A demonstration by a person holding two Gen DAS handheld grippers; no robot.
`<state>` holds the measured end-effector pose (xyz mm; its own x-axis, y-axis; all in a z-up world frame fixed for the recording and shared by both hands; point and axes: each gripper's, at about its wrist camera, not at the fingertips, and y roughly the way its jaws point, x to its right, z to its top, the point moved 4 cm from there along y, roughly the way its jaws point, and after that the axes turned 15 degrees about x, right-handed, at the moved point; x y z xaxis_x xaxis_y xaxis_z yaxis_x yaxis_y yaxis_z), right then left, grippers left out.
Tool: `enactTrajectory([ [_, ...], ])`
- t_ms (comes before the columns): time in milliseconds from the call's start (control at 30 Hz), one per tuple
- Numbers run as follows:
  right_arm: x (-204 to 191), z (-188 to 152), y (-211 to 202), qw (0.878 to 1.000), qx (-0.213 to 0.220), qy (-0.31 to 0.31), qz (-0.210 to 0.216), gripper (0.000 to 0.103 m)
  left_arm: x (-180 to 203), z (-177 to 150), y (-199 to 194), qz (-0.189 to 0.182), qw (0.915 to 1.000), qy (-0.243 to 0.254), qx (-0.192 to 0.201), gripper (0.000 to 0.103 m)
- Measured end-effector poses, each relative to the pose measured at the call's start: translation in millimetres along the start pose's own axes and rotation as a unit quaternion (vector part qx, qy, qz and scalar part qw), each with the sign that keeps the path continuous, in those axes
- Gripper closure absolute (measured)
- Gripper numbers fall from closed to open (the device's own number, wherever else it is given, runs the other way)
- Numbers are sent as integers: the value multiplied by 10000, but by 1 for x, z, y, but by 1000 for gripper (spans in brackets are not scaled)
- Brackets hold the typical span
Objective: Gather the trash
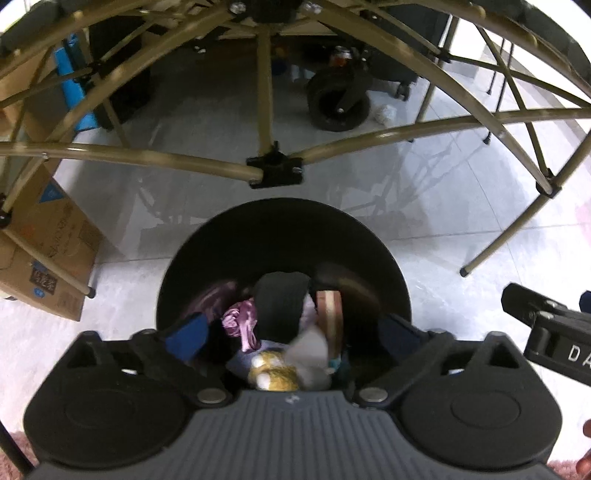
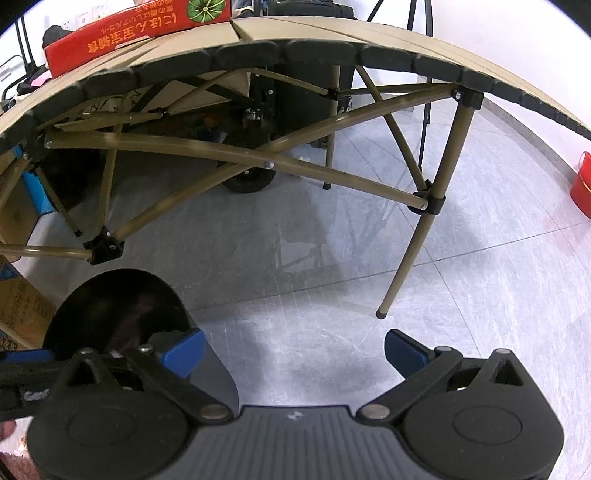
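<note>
grey floor tiles (image 1: 207,122) spread under a folding surface (image 2: 258,33) with tan crossed legs, and a red box (image 2: 122,33) lies on top of it at the left. a cardboard box (image 1: 55,251) stands on the floor to the left, and a black wheel (image 1: 338,103) shows behind the legs.

my left gripper (image 1: 291,332) hangs directly over the black trash bin (image 1: 288,236), pointing steeply down into its mouth. its blue-padded fingers (image 1: 186,336) are spread wide apart, with nothing pressed between them. the trash (image 1: 275,365) lies down inside the bin: a crumpled pink wrapper (image 1: 242,321), a yellow and white scrap, a round brown piece on edge and a blurred pale grey piece (image 1: 308,349) just below the gap between my fingers. whether that pale piece is resting or in the air i cannot tell.

my right gripper (image 2: 293,350) is beside the bin, to its right, over bare floor, its fingers spread wide and empty.
</note>
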<state>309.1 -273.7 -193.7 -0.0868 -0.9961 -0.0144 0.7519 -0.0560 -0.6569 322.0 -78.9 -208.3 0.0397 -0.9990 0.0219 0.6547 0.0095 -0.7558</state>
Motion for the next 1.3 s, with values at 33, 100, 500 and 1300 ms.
enactTrajectory([
  [33,0,0,0,10000,0,1,0,0,-1,0,0,-30,10000,-21,-40,0],
  [100,0,0,0,10000,1,1,-2,0,-2,0,1,-89,9998,-103,-131,0],
  [500,1,1,0,10000,-5,-10,10,0,-2,-2,3,-116,9995,-133,-247,0],
  [1300,-12,-8,-46,9980,244,274,517,0,-48,-7,-58,246,9994,66,219,0],
])
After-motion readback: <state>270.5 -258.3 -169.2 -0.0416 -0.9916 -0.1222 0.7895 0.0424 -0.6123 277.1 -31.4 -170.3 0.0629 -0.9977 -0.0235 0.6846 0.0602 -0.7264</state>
